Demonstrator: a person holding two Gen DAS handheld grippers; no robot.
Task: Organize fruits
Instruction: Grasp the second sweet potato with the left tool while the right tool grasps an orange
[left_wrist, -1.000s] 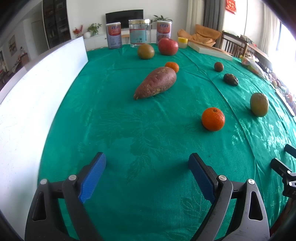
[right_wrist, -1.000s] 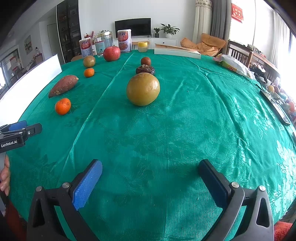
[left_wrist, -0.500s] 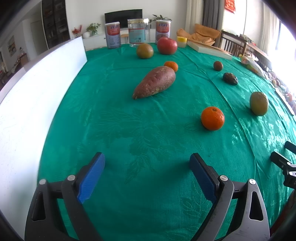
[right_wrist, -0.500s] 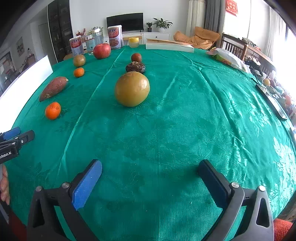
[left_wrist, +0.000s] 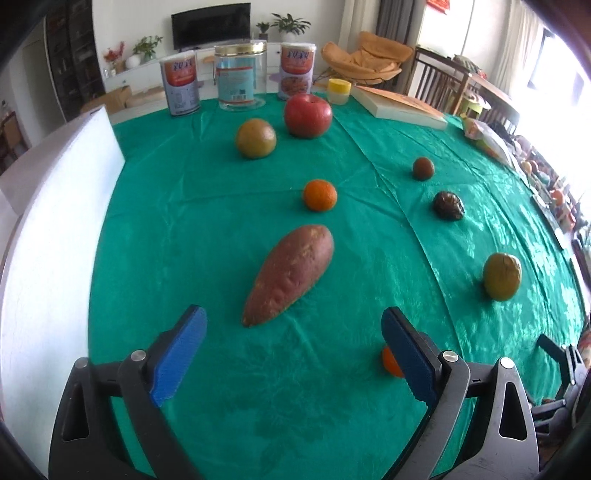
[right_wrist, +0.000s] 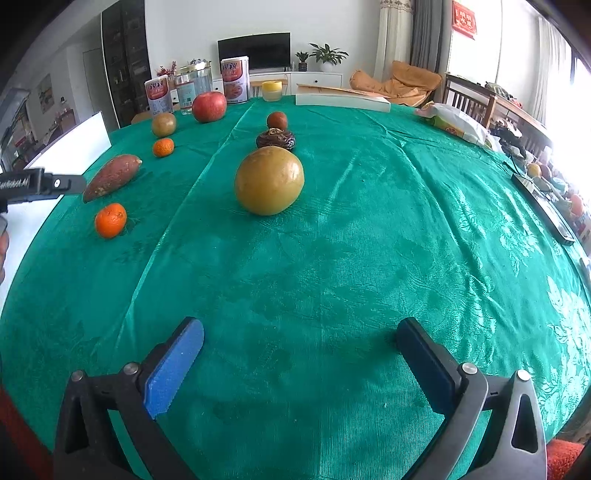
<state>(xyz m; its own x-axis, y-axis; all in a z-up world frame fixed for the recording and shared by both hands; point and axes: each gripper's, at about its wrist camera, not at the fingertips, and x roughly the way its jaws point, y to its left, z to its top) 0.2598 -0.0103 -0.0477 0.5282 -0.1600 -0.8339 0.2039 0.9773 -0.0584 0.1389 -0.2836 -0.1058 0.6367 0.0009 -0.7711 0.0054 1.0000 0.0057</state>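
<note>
My left gripper (left_wrist: 293, 334) is open and empty, just short of a sweet potato (left_wrist: 291, 273). A near orange (left_wrist: 389, 361) is partly hidden behind its right finger. Further off lie a small orange (left_wrist: 320, 195), a green-brown fruit (left_wrist: 255, 138) and a red apple (left_wrist: 307, 115). My right gripper (right_wrist: 301, 349) is open and empty over bare cloth. Ahead of it sits a yellow-green round fruit (right_wrist: 269, 180), then a dark wrinkled fruit (right_wrist: 276, 139) and a small brown fruit (right_wrist: 277, 120). The near orange (right_wrist: 110, 220) is at its left.
A white board (left_wrist: 48, 236) stands along the table's left edge. Two cans (left_wrist: 180, 88) and a clear jar (left_wrist: 241, 75), a yellow-lidded tub (left_wrist: 339, 91) and a flat box (left_wrist: 400, 107) stand at the far end. A bag (right_wrist: 452, 123) and a remote (right_wrist: 545, 206) lie at the right.
My left gripper has moved forward toward the sweet potato; the near orange now sits behind its right finger. My right gripper has barely moved.
</note>
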